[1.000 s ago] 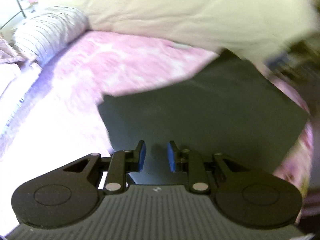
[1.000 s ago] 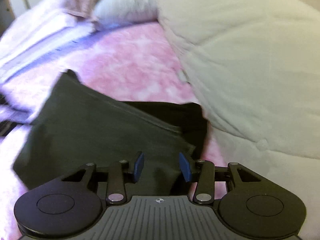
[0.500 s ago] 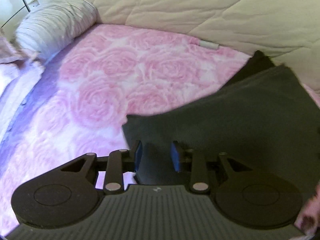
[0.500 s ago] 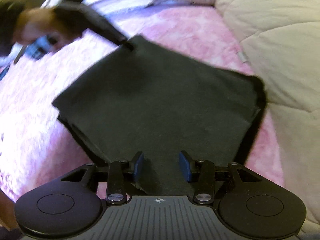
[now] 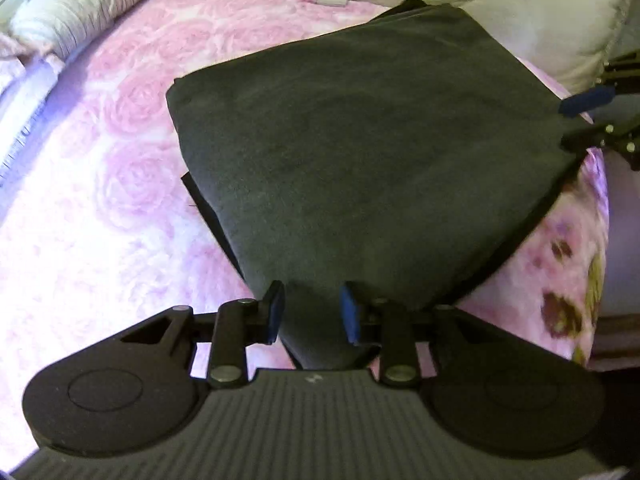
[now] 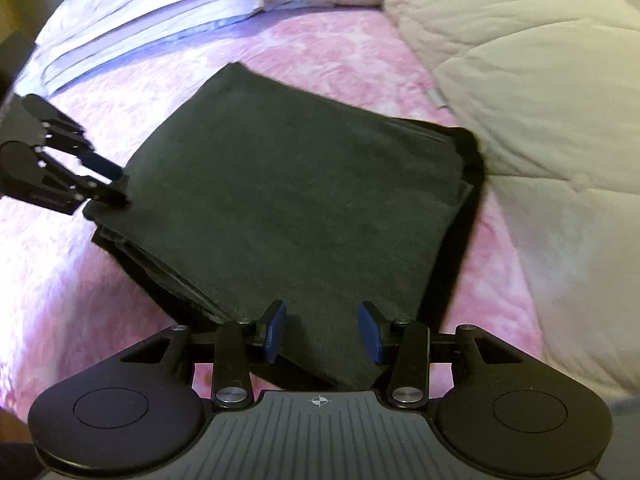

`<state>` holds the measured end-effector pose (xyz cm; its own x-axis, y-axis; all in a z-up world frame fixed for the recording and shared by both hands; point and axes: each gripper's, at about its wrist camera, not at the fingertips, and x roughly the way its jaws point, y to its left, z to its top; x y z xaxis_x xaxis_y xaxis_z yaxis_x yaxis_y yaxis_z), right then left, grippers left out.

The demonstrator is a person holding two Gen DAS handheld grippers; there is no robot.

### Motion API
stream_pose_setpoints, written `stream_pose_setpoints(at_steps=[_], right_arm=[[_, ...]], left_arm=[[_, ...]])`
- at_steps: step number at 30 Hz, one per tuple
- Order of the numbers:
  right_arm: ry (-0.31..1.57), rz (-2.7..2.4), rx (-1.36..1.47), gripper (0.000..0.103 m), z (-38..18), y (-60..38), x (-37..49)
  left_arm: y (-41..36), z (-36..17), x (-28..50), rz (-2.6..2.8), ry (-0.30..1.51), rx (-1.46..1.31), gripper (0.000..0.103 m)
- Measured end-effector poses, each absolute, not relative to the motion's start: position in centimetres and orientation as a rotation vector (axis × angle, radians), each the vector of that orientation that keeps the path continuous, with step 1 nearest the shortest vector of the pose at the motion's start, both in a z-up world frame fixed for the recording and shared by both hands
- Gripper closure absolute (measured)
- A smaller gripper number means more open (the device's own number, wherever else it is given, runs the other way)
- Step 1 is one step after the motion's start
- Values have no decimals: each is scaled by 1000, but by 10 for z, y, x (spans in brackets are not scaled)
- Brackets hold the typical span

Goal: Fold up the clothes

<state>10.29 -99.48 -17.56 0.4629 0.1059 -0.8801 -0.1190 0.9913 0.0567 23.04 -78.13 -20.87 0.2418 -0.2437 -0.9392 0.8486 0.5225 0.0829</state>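
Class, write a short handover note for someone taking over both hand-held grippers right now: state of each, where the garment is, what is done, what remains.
Left hand-held gripper: jaws opening, near left corner of the dark garment between the pads, no visible pinch.
Right hand-held gripper: jaws opening, near right corner between the pads, not gripped.
Garment: folded into a layered rectangle on the pink floral bedspread, its far edge beside the cream quilt.
Done: the fold is laid down.
Left: probably draw both grippers clear, then square up the lower layers that stick out at the edges.

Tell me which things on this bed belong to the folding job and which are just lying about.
Job: dark folded garment, left gripper and right gripper, both with jaws opening around its corners.
Lying about: cream quilt, striped pillow, pink rose bedspread.
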Motion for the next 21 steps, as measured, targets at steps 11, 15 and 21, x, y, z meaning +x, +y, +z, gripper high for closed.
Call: stream_pose_setpoints(at_steps=[11,15,21], right_arm=[[1061,-179,217,19,-132,-943,3],[998,-303,339,19,-107,-902,-46],[928,-381,388,19,-64,-832,-94]], left_arm=[[-717,-154,140,-833,947,510,15],[-684,-126,105,-876,919,407,11],[-644,-77,61,-907,861,369,3]])
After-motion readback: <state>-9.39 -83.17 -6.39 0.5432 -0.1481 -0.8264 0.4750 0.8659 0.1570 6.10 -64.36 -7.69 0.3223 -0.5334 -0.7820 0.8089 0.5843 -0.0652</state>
